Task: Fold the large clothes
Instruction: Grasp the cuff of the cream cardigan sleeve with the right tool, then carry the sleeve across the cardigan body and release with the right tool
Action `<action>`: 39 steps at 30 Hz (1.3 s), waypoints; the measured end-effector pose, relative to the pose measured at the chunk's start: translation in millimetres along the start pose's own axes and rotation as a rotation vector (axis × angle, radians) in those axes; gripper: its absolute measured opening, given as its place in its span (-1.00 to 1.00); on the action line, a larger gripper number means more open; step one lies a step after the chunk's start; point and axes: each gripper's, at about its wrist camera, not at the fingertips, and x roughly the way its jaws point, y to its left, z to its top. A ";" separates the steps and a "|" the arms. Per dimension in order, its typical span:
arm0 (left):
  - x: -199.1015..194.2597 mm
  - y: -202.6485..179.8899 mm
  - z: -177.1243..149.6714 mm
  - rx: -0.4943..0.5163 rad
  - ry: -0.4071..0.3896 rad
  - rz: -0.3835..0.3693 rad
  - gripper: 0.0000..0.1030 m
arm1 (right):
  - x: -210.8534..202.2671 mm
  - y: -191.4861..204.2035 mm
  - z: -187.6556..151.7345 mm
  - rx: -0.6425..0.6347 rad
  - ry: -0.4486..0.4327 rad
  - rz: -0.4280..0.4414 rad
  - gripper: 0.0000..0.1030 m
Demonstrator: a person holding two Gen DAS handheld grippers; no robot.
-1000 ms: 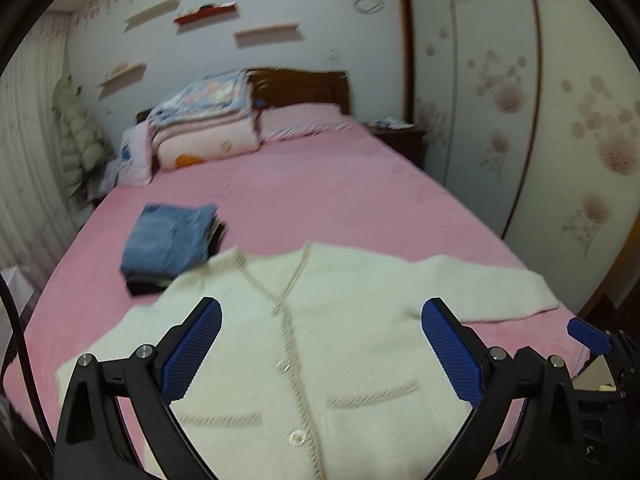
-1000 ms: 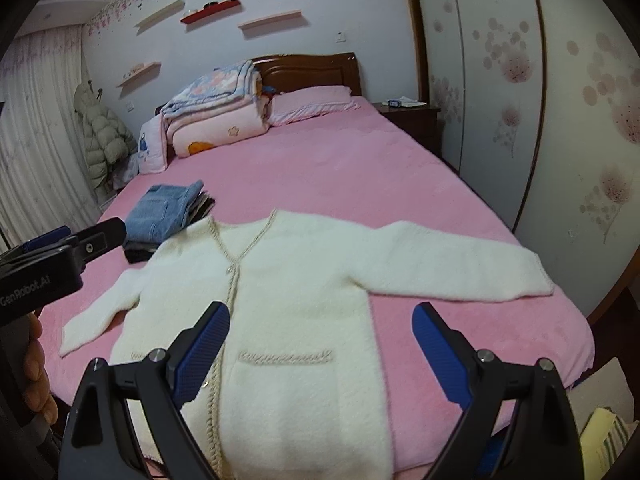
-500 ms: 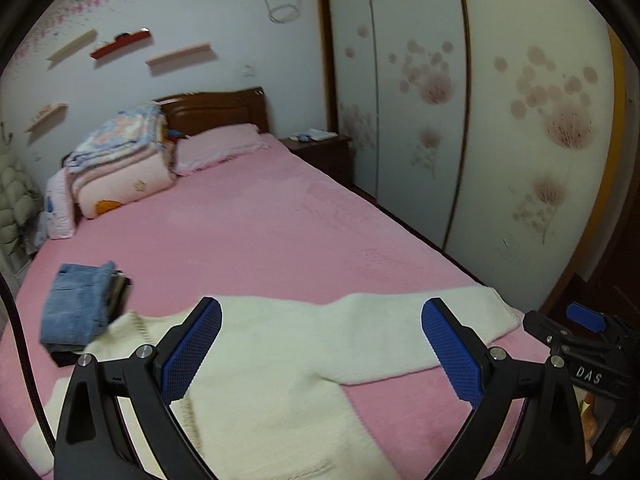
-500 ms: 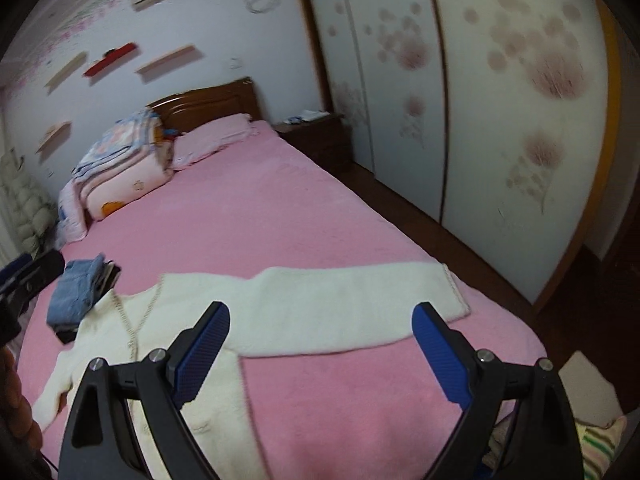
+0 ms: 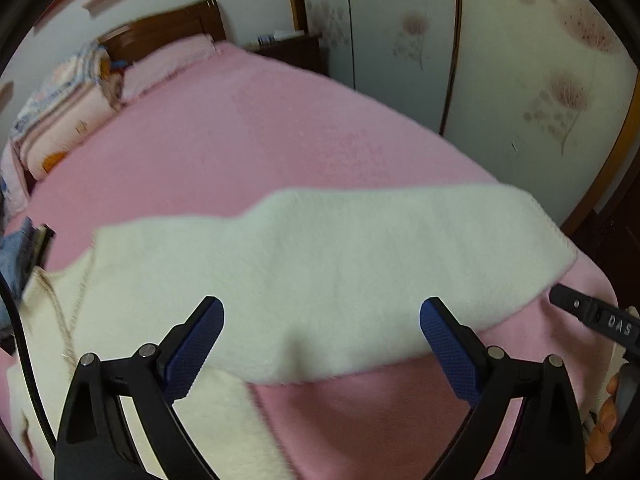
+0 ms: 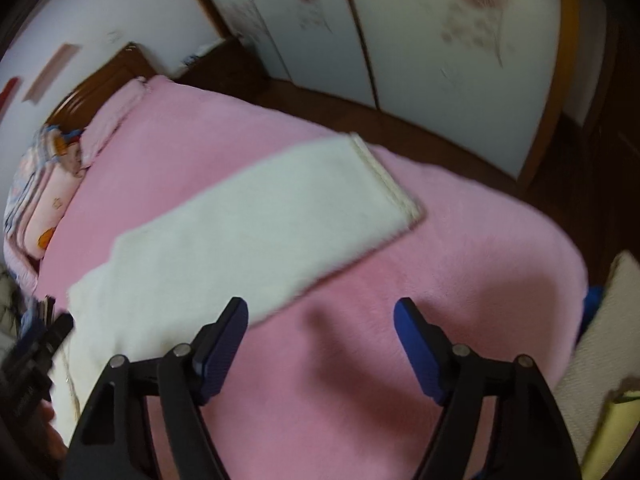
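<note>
Lying ahead of gripper [image 5: 322, 344]: cardigan [image 5: 320, 272]

One piece of lettering could be read: the white capitals "DAS" were printed on the black body of the right gripper [image 5: 600, 320], seen in the left wrist view just beyond the cuff end of the cream cardigan's sleeve [image 5: 500, 248]. In the right wrist view, faint marks were seen on the left gripper [image 6: 28, 376] beside the cardigan, too blurred to be read.
</note>
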 end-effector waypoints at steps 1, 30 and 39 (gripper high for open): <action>5.4 -4.4 -3.0 -0.001 0.010 -0.003 0.83 | 7.7 -4.9 1.3 0.029 0.010 0.015 0.44; -155.8 277.1 -111.8 -0.339 -0.157 0.219 0.83 | -64.5 352.7 -108.0 -0.699 -0.146 0.376 -0.83; -102.3 327.3 -182.2 -0.455 -0.004 0.061 0.83 | 34.5 390.1 -207.3 -0.907 0.084 0.187 -0.42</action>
